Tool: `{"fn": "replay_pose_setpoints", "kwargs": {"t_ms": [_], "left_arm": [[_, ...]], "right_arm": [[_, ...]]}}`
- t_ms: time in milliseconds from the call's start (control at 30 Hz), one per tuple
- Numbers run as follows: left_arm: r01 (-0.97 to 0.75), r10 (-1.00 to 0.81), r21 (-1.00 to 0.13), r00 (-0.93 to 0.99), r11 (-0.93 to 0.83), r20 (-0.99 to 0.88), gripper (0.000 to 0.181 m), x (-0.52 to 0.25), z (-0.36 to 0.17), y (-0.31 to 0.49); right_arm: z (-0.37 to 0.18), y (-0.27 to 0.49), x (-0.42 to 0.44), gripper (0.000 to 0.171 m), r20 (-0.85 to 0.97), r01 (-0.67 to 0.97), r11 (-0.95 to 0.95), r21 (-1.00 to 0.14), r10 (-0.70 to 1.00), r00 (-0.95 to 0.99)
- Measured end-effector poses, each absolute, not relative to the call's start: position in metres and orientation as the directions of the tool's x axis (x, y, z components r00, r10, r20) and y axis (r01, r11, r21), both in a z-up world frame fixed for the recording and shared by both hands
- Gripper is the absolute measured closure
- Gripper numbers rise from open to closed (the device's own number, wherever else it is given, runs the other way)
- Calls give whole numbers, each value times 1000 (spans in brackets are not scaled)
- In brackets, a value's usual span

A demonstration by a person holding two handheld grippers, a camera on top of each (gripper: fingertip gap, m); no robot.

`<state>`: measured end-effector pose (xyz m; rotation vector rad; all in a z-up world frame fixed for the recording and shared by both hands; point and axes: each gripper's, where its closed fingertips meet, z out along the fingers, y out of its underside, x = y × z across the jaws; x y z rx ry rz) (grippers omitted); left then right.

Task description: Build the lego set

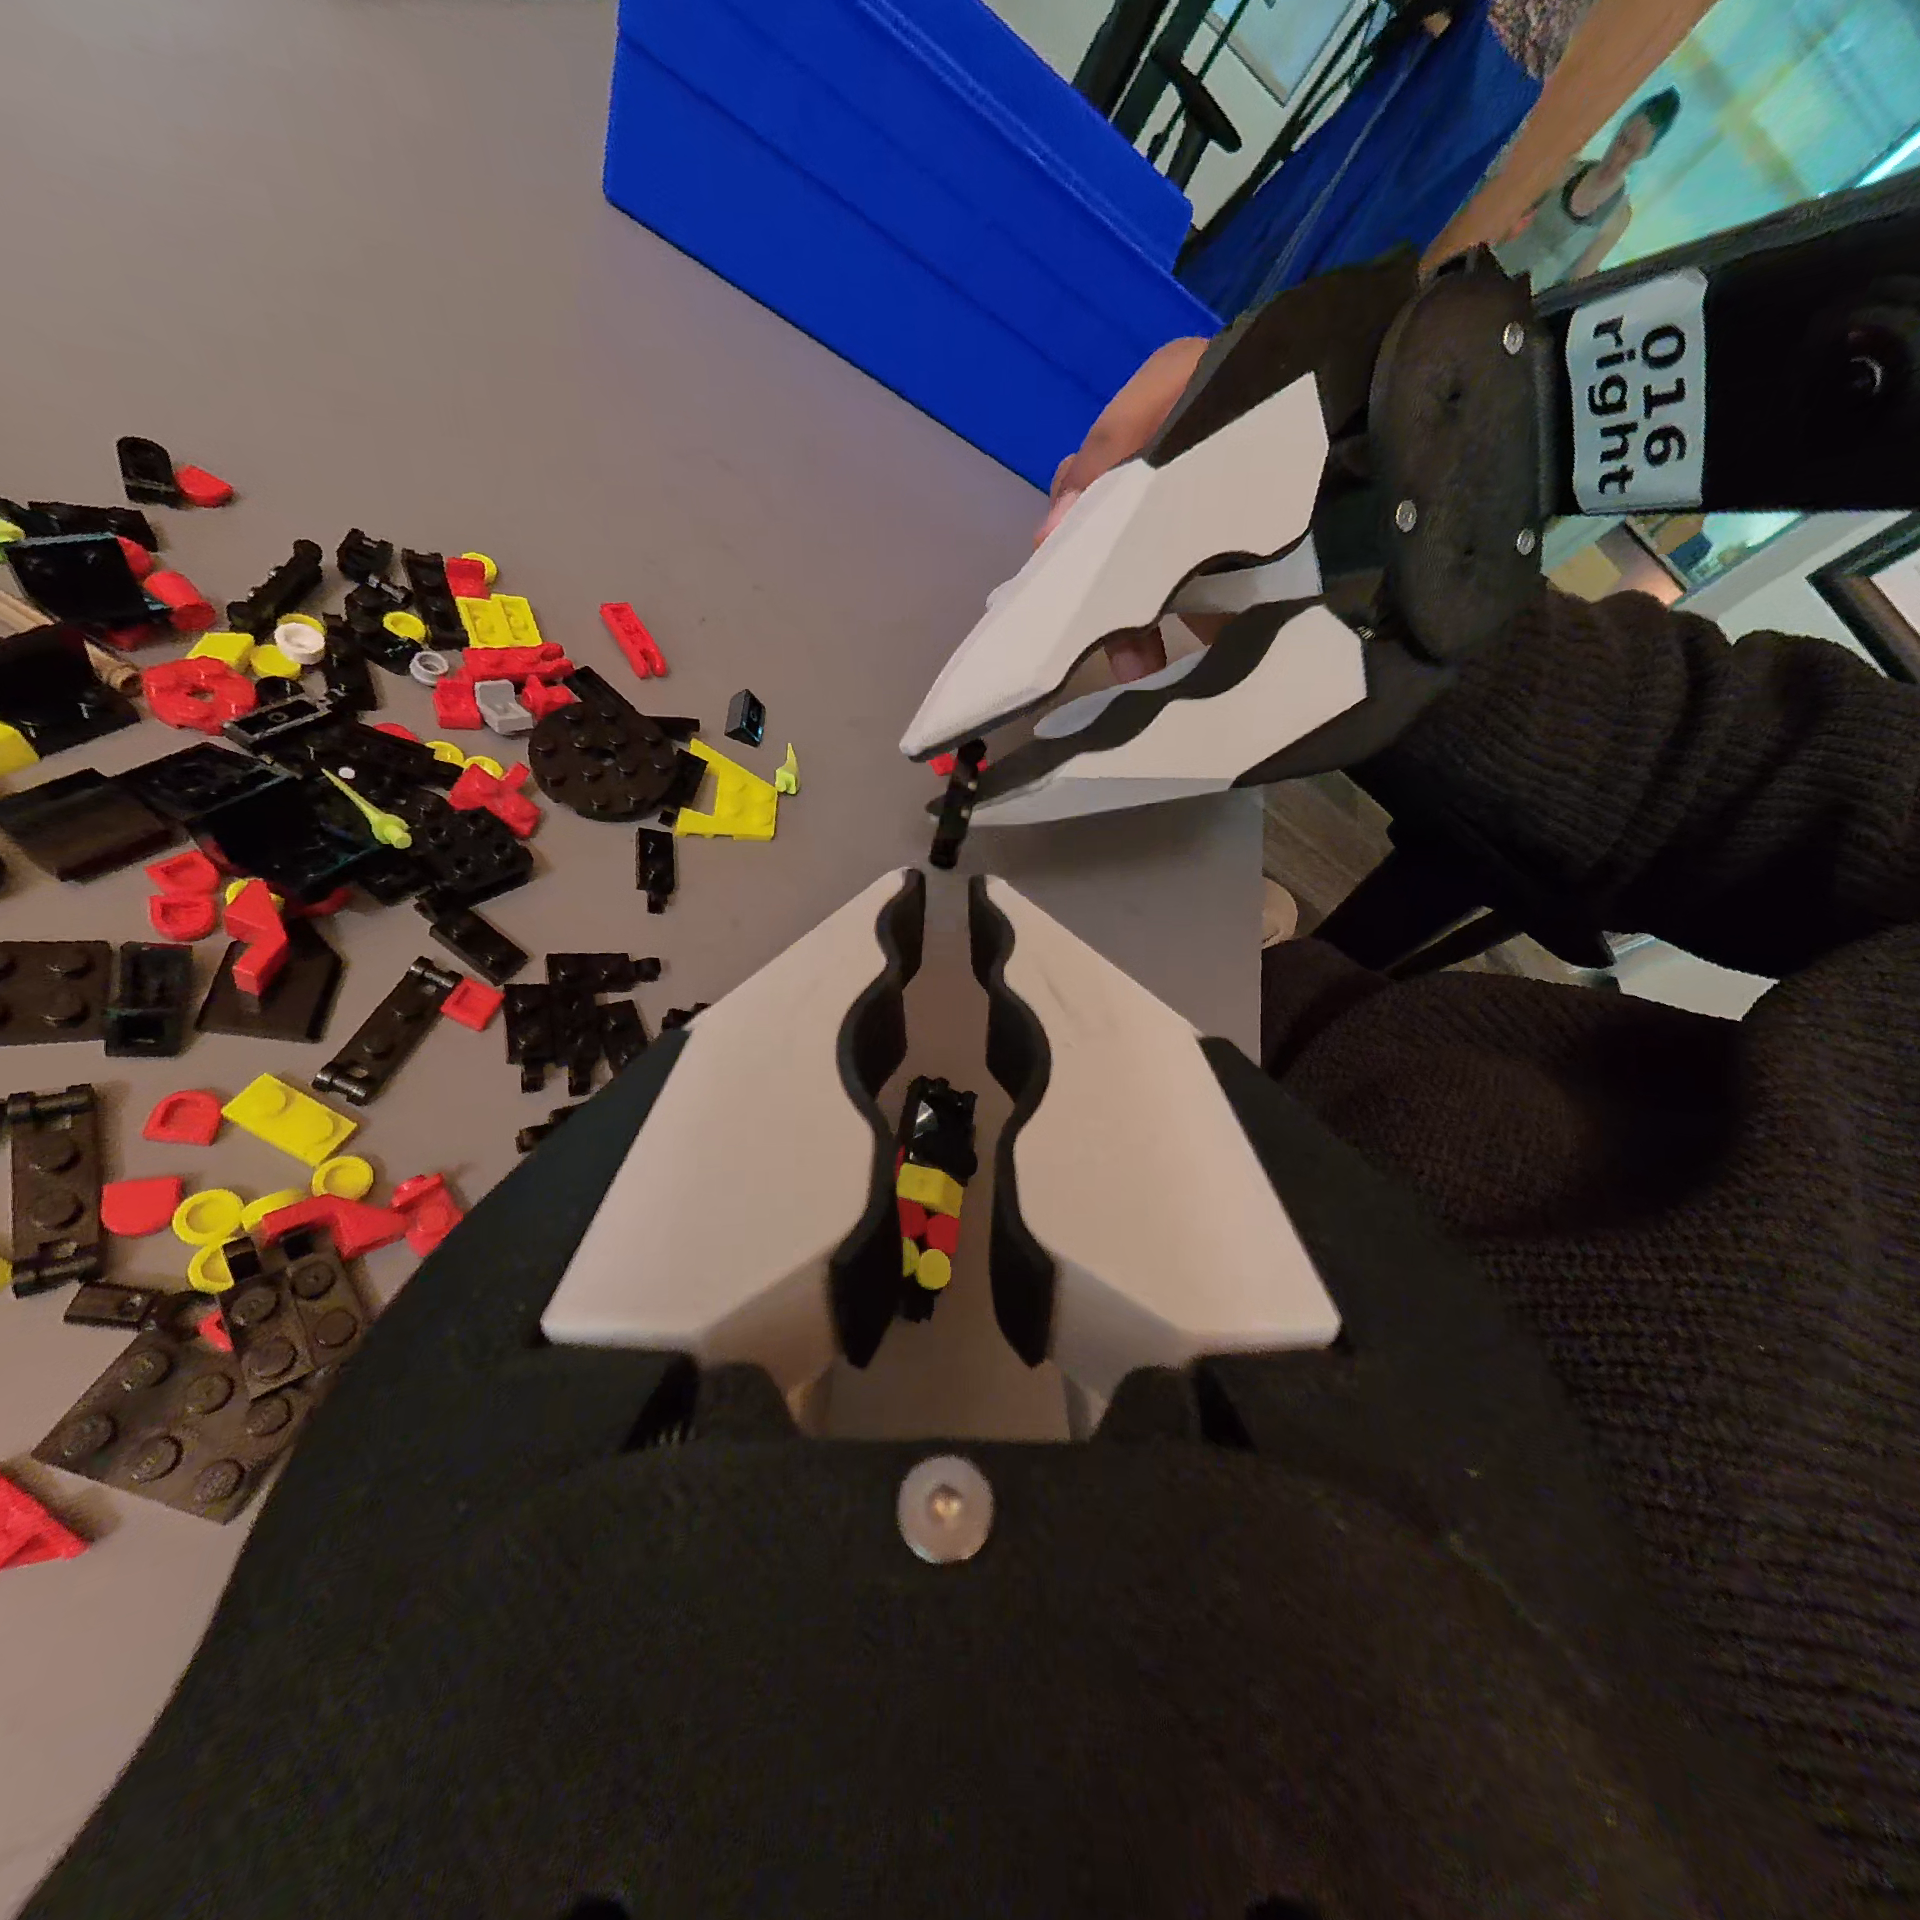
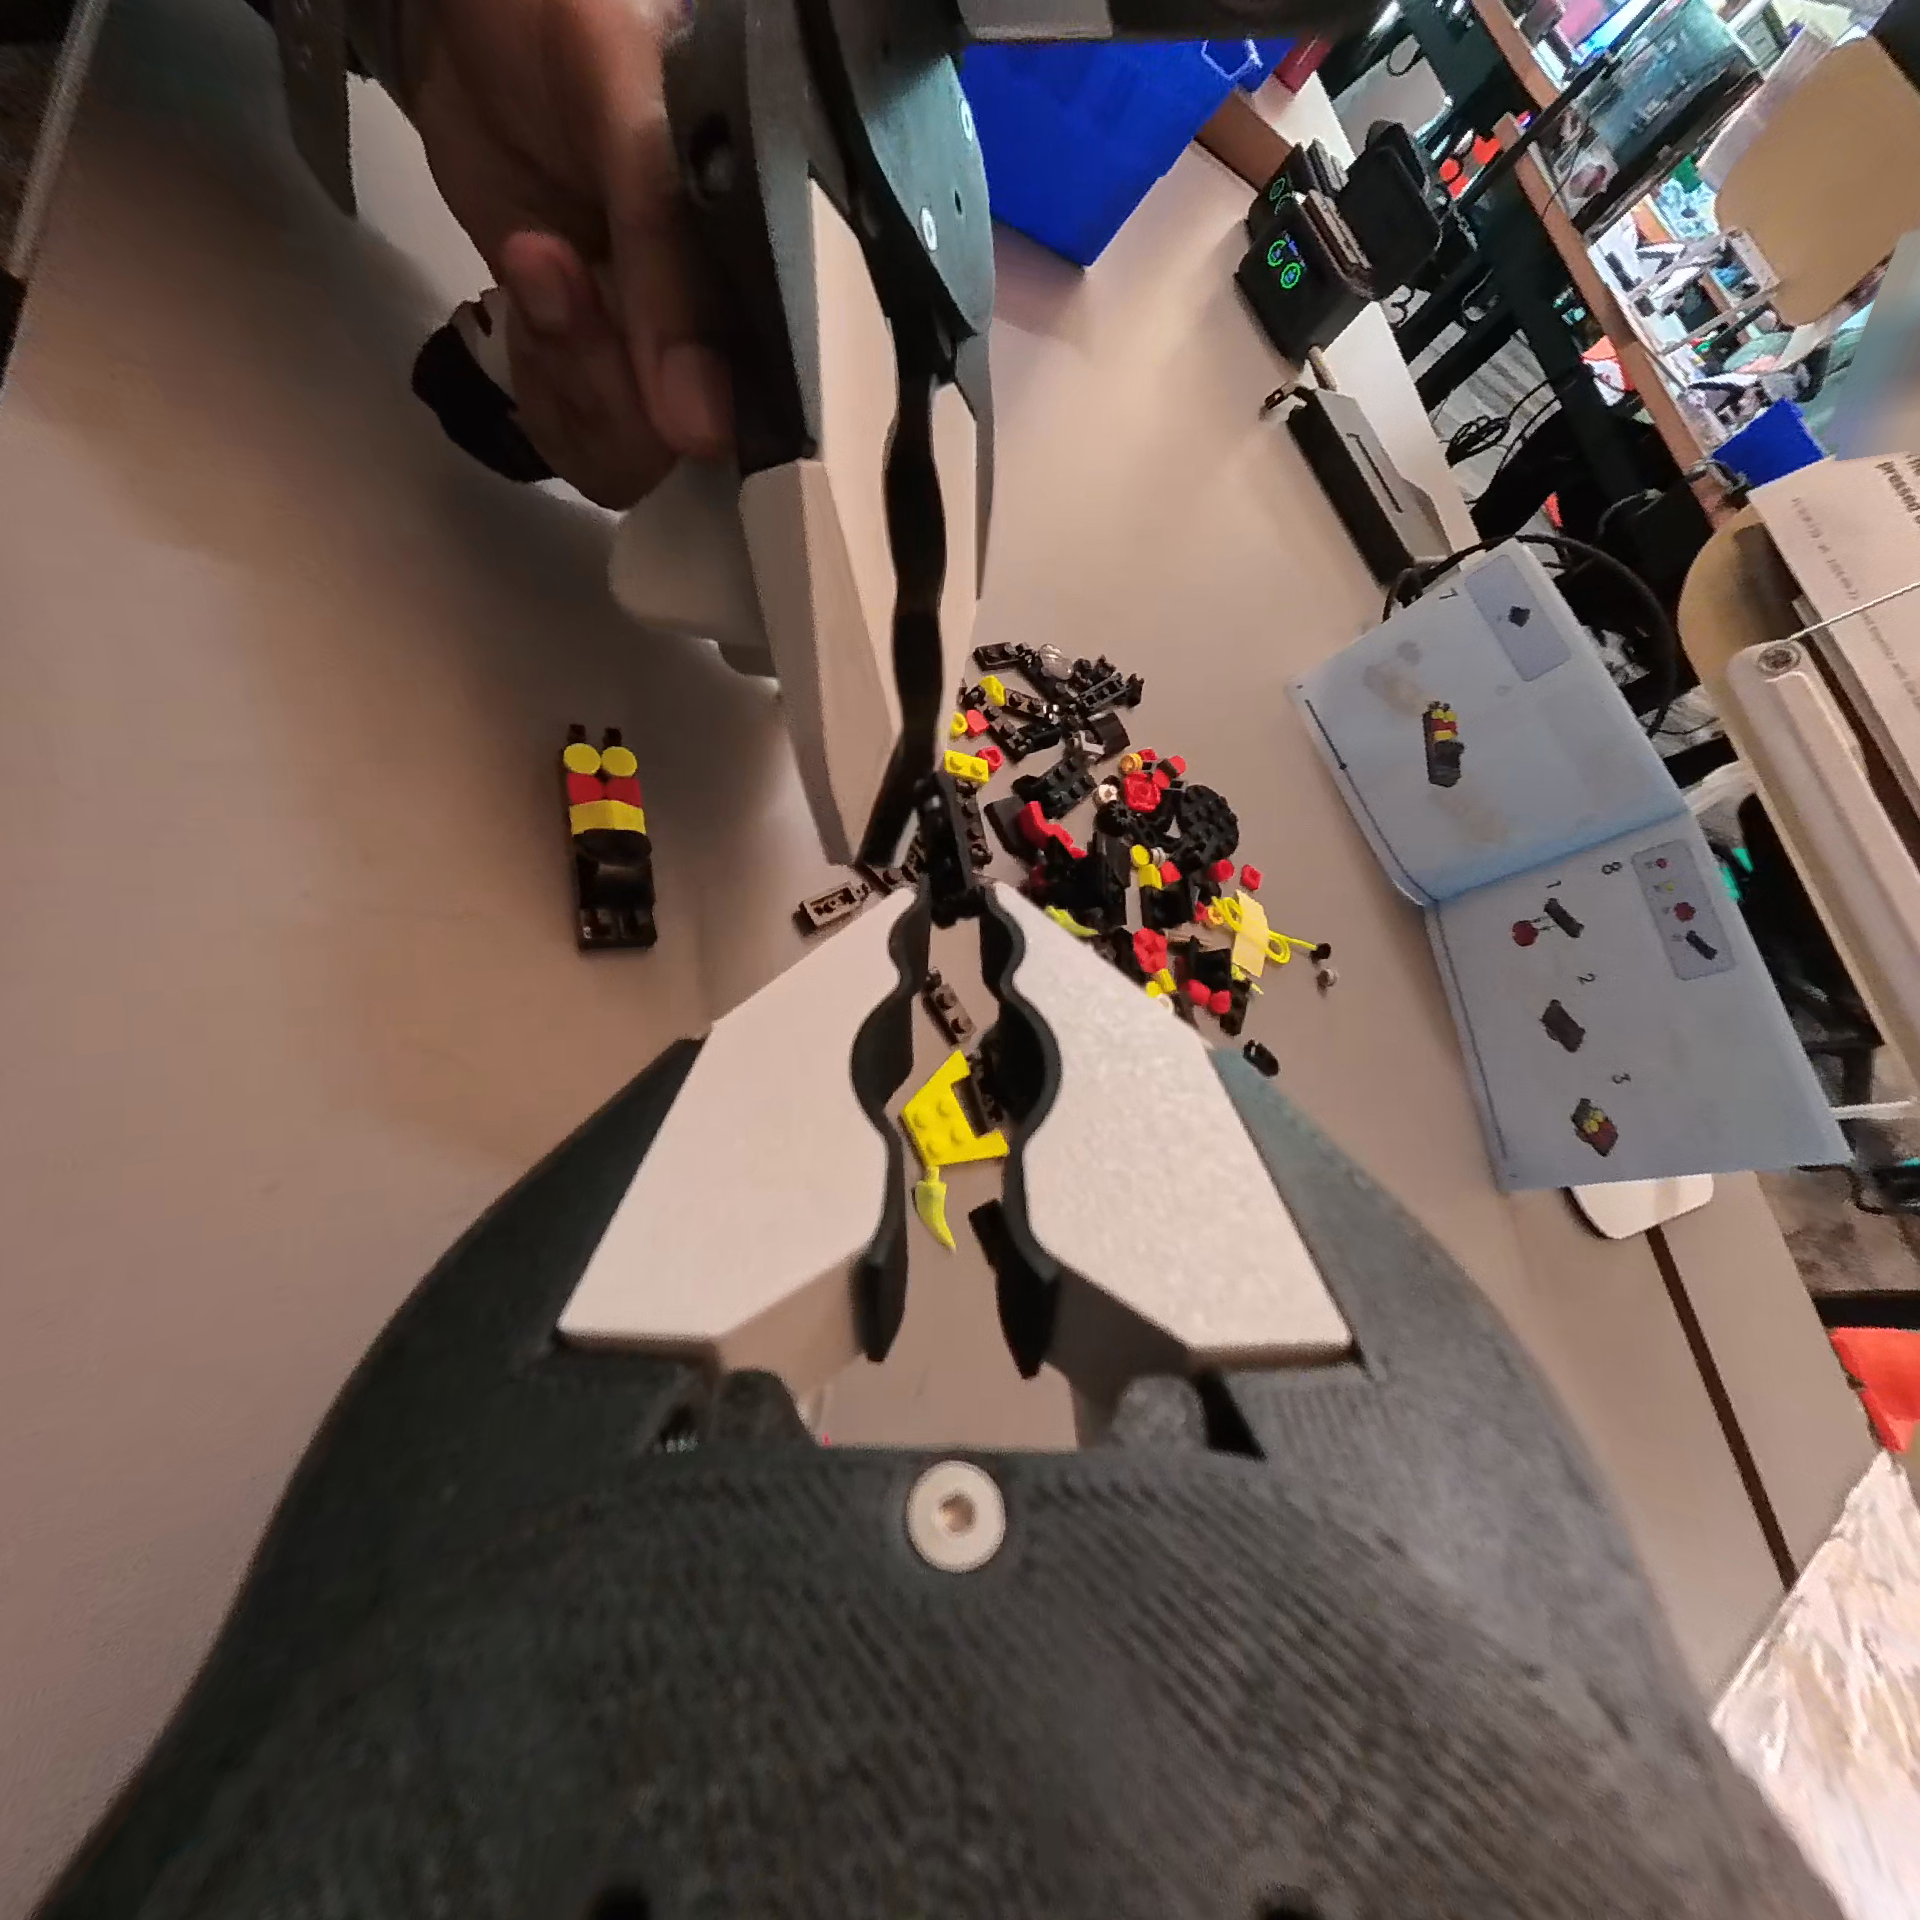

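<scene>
Right gripper [image 2: 948, 899] pinching a small black lego piece [image 2: 943, 842] at its tips, raised above the surface [image 2: 260, 1039]. Left gripper [image 1: 945, 883] just beside that piece, fingers narrowly apart — touching it or not, impossible to tell. Farther out, built black, red and yellow assembly [image 2: 611, 847] lying alone; loose lego pile [image 2: 1122, 842] beyond; open instruction booklet [image 2: 1558, 935] at the right; blue bin [image 1: 883, 187] behind.
</scene>
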<state>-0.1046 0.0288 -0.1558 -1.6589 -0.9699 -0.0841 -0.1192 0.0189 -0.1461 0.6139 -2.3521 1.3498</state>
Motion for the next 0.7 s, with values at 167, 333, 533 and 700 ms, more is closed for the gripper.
{"fn": "replay_pose_setpoints", "kwargs": {"t_ms": [167, 333, 533, 700], "left_arm": [[611, 550, -790, 676, -46, 490, 170, -101, -159, 32], [589, 564, -803, 696, -94, 444, 167, -99, -163, 34], [565, 578, -815, 712, -132, 399, 168, -98, -167, 36], [568, 574, -811, 713, -138, 402, 168, -97, -169, 37]], "right_arm": [[-142, 29, -121, 164, 463, -480, 469, -742, -160, -872], [-145, 44, -123, 164, 336, -331, 540, -774, -93, -937], [-186, 82, -92, 163, -34, 54, 697, -715, 42, -999], [-212, 108, -69, 163, -38, 91, 790, -606, 86, -996]]}}
